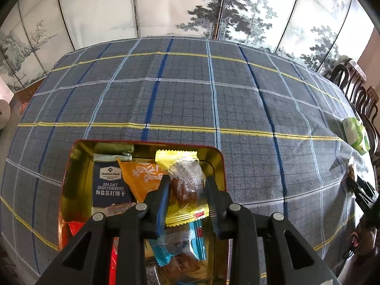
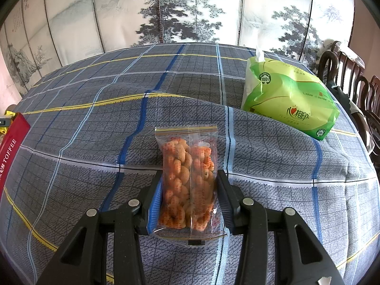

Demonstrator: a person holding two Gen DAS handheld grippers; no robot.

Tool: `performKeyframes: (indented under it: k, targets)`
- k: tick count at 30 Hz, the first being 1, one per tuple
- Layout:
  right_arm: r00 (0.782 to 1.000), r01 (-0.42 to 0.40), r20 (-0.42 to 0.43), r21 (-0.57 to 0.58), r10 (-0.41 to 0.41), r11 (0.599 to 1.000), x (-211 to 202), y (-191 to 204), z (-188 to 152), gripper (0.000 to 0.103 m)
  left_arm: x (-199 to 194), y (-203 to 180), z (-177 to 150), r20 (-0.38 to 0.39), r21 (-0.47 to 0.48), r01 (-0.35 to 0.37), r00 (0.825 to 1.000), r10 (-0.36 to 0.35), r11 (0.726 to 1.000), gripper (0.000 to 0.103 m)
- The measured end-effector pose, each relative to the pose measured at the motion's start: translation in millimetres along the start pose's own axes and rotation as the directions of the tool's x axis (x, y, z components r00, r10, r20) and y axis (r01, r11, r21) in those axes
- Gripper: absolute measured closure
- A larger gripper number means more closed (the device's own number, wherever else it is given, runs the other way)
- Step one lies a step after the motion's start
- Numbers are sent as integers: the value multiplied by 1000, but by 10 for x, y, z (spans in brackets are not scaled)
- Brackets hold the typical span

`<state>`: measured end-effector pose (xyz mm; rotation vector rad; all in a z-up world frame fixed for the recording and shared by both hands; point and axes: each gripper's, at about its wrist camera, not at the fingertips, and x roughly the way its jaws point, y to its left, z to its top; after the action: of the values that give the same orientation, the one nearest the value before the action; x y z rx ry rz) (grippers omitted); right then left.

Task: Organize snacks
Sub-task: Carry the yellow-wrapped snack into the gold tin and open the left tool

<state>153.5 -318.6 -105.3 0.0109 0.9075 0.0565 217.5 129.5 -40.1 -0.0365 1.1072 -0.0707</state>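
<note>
A gold-lined tin with a red outside (image 1: 142,143) lies open on the checked tablecloth and holds several snack packets: a navy soda cracker pack (image 1: 110,182), an orange packet (image 1: 142,178), a yellow one (image 1: 175,158) and a blue one (image 1: 192,239). Above them my left gripper (image 1: 187,180) is shut on a clear-wrapped brown snack (image 1: 184,187). My right gripper (image 2: 190,173) is shut on a clear packet of orange-brown twisted snacks (image 2: 185,161), held over the cloth. The tin's red side (image 2: 11,142) shows at the far left of the right wrist view.
A green tissue pack (image 2: 289,97) lies on the cloth to the back right of the right gripper, also visible as the tissue pack (image 1: 356,135) from the left wrist. Dark wooden chairs (image 2: 351,76) line the table's right edge. A painted folding screen stands behind the table.
</note>
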Motion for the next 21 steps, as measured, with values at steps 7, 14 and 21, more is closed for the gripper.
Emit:
performKeyframes:
  k: [7,14,21]
  targets:
    - [1000,0,0,0,0,1000,0,2,0,61,47,3,-23,-12,-1,-5,1000,5,1000,73]
    - [1000,1,0,0,-1,1000,0,3,0,61,62,-15,-41,-21,3,-1,1000,1,1000,71]
    - [1000,1,0,0,-1,1000,1,4,1,61,86,-36,-69,-29,8,-7,1000,7,1000,70]
